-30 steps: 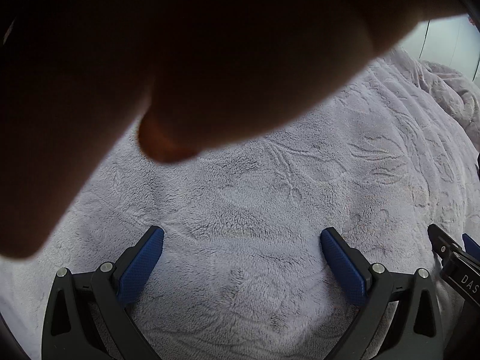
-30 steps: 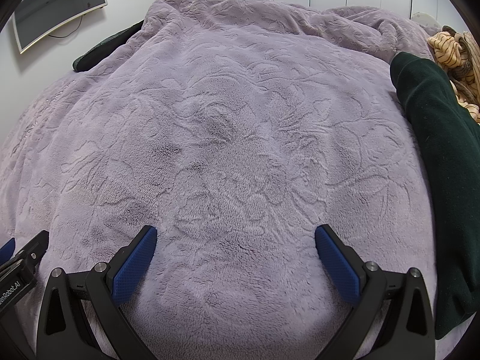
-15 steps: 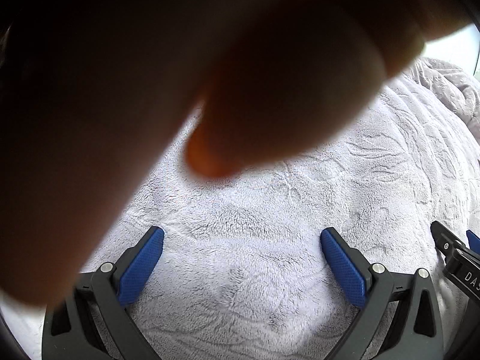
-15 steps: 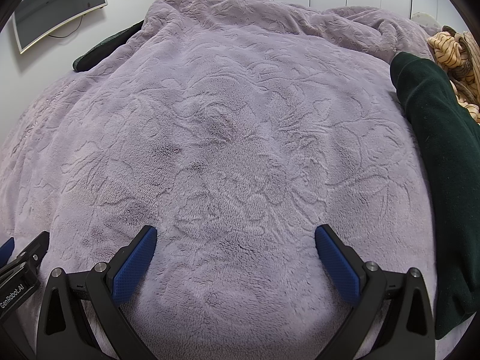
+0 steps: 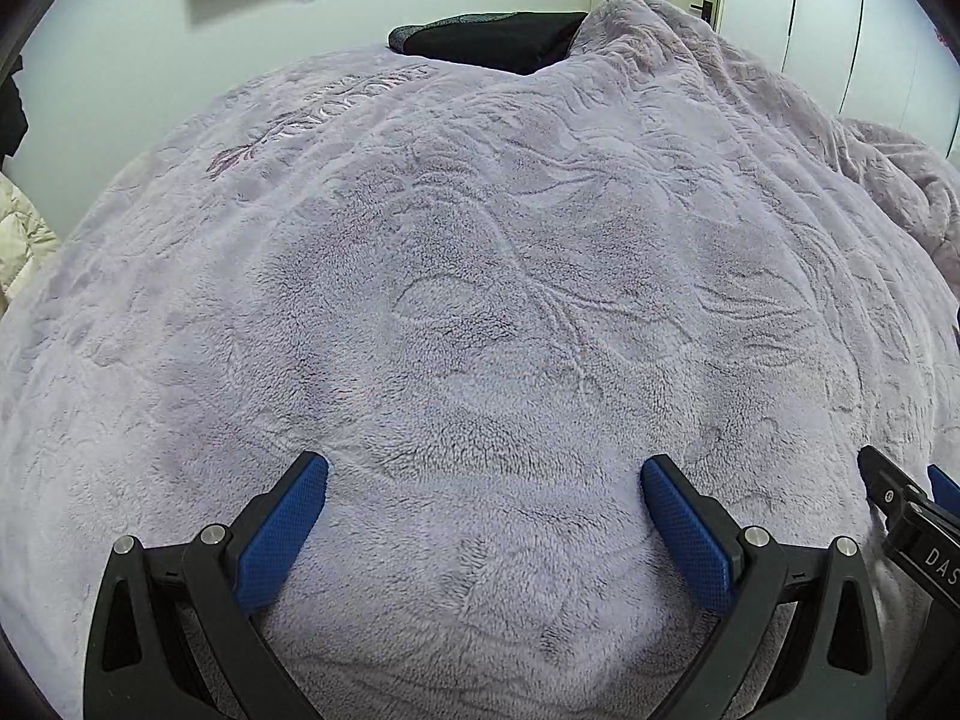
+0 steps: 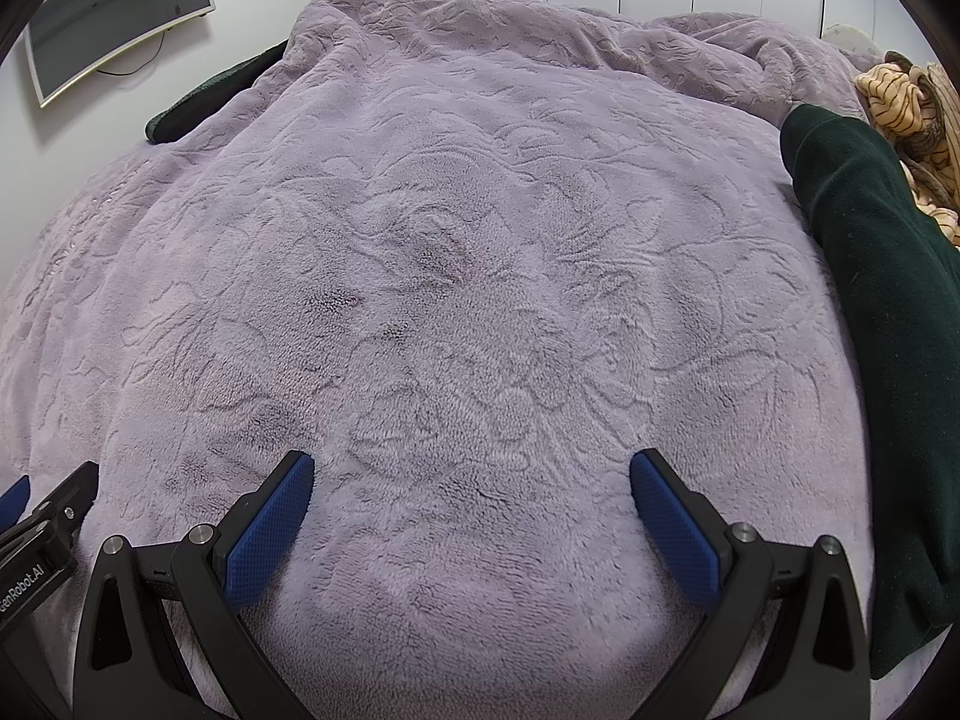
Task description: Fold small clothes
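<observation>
Right wrist view shows the nearest garment, a dark green garment [image 6: 888, 324], lying along the right edge of the bed, its long axis running from far to near. Behind it, at the far right, sits a crumpled tan striped cloth [image 6: 912, 102]. Both lie to the right of the right hand-held gripper [image 6: 471, 501], whose blue pads stand wide apart over bare lilac blanket [image 6: 456, 240], holding nothing. The left hand-held gripper [image 5: 483, 507] hovers just beside it on the left, jaws also spread and empty; its view shows only blanket and a black item [image 5: 498, 39] at the far edge, near the wall. Neither garment appears there. So the right hand is plainly the nearer one, and I would judge the coming reach goes rightward, to draw the green piece onto the open middle of the bed.
</observation>
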Action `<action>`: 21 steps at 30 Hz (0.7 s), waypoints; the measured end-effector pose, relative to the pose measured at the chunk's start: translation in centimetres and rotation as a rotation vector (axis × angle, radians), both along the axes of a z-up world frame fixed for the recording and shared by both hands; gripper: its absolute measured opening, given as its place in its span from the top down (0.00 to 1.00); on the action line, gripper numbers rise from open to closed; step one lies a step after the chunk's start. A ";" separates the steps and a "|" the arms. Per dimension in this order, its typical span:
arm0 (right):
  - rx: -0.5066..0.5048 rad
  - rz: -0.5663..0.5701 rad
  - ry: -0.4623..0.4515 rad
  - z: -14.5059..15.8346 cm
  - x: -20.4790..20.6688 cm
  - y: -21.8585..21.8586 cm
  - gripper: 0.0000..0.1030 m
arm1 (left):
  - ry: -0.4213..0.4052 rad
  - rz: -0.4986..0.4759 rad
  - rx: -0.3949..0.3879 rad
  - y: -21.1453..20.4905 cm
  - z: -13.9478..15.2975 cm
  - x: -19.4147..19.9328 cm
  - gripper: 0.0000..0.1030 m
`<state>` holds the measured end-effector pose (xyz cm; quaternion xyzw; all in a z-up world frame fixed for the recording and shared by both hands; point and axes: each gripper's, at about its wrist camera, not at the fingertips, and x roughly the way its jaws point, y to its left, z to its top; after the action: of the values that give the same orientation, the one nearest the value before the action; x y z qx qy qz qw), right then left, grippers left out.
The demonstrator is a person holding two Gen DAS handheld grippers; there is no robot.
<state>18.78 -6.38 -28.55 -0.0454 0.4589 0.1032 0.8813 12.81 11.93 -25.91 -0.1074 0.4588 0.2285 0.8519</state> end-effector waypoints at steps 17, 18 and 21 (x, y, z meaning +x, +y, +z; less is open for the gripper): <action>0.000 0.000 0.000 0.0 0.0 0.0 0.00 | 0.000 0.000 -0.001 0.3 0.0 0.0 0.00; 0.000 0.000 0.000 0.0 0.0 0.0 0.00 | 0.000 0.000 -0.001 0.3 0.0 0.0 0.00; 0.000 0.000 0.000 0.0 0.0 0.0 0.00 | -0.001 0.000 -0.001 0.3 0.0 0.0 0.00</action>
<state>18.78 -6.38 -28.54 -0.0452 0.4589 0.1032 0.8813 12.81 12.20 -25.87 -0.1079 0.4586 0.2285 0.8520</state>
